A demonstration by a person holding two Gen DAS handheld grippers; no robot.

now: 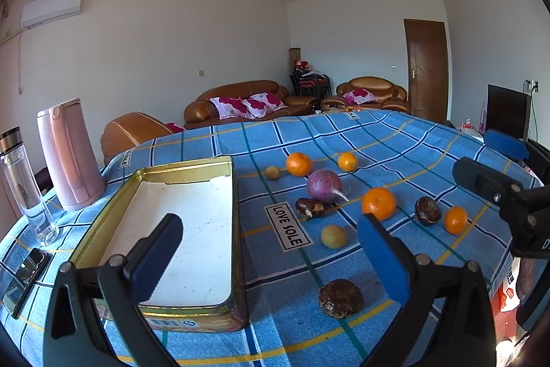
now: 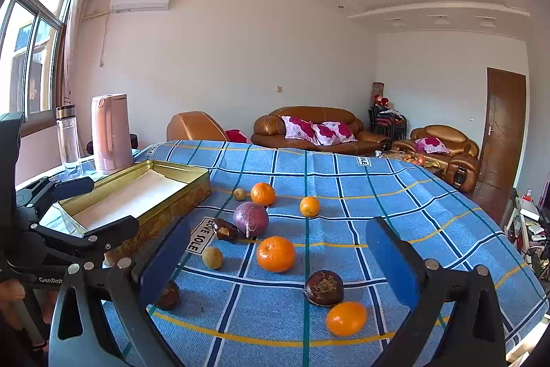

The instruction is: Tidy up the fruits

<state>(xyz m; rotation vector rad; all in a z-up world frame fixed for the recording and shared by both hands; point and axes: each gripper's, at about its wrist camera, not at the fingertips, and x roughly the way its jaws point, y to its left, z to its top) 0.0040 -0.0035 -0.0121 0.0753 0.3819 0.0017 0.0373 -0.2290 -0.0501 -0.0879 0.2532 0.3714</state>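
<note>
Left wrist view shows the left gripper (image 1: 271,240) with its blue padded jaws spread wide and holding nothing, above the table covered with a blue checked cloth (image 1: 395,140). Its left finger hangs over the rectangular gold metal tin (image 1: 237,229), which has a white bottom with no fruit in it. To the right of the tin, the fruits lie scattered on the cloth: a large orange mandarin (image 1: 378,203), a round purple radish (image 1: 325,184), a small yellow fruit (image 1: 333,236) and a dark brown round fruit (image 1: 341,298) nearest to the camera. Behind the tin stand a pink plastic kettle (image 1: 68,154) and a clear glass bottle (image 1: 24,185).

Right wrist view shows the right gripper (image 2: 278,260), also with jaws wide apart and without any object. Between its fingers lie the mandarin, another dark brown fruit (image 2: 323,288) and a small orange fruit (image 2: 346,318).
</note>
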